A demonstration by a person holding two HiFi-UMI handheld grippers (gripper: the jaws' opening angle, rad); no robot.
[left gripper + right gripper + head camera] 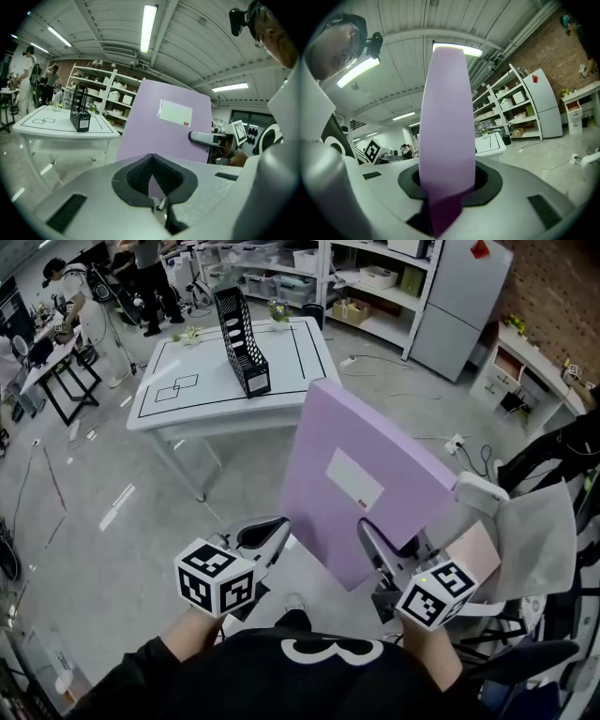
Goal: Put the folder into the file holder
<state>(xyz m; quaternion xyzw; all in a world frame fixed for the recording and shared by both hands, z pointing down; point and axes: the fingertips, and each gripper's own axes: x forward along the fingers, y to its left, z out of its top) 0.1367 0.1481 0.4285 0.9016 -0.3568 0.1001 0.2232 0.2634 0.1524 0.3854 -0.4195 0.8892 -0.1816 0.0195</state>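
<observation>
The right gripper (380,545) pinches the purple folder (366,474), holding it up in the air. The left gripper (272,532) has its jaws pressed together on nothing. The black file holder (241,341) stands empty on the table (187,407), well away. Carrying and putting in are left.

Lilac folder (328,432) (white label (354,478)), black lattice file holder (242,343), white table (281,360).

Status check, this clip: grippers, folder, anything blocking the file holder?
Right hand-held gripper shut on purple folder, held upright. Left hand-held gripper shut, empty. File holder on white table ahead, folder not in yet. Only floor between.
</observation>
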